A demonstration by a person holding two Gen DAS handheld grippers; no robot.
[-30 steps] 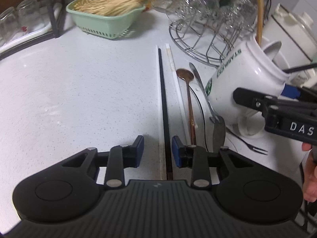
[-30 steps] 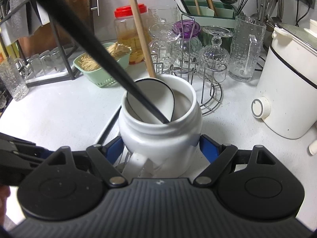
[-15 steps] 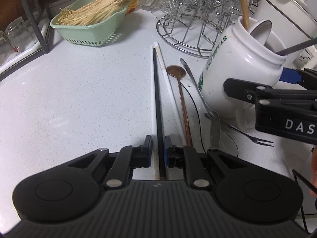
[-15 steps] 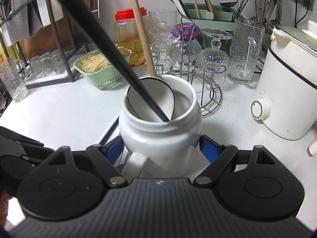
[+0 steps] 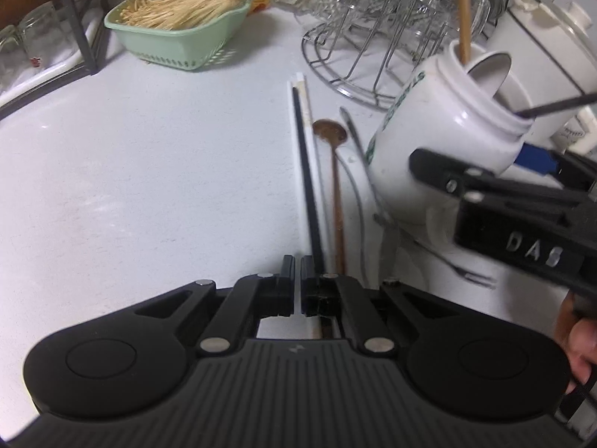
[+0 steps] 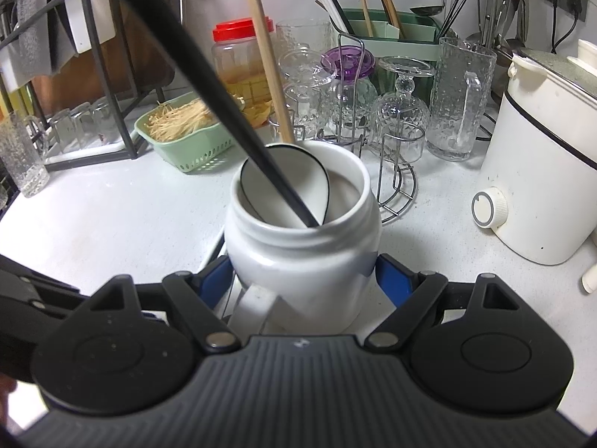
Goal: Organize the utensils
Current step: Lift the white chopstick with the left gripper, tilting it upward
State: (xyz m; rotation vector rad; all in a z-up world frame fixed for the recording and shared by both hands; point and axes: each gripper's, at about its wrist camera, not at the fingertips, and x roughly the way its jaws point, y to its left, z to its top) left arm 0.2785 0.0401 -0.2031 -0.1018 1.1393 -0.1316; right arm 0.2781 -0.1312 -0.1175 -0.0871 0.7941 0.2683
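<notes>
My left gripper (image 5: 297, 283) is shut on a white chopstick (image 5: 294, 171) that lies along the counter. A black chopstick (image 5: 306, 164), a second white chopstick (image 5: 311, 127), a brown spoon (image 5: 335, 186) and a metal utensil (image 5: 360, 156) lie just right of it. My right gripper (image 6: 304, 280) is shut on the white Starbucks jar (image 6: 304, 257), which tilts in the left wrist view (image 5: 440, 142). The jar holds a white ladle with a wooden handle (image 6: 266, 56) and a black chopstick (image 6: 209, 74).
A green basket of sticks (image 5: 179, 33) sits at the back left. A wire glass rack (image 5: 373, 48) stands behind the jar. A white cooker (image 6: 541, 171) is on the right. A small fork (image 5: 462, 268) lies under the right gripper.
My left gripper closed from open onto the white chopstick, shifting slightly left so the black chopstick is outside the fingers. The jar tilted more toward the right.
</notes>
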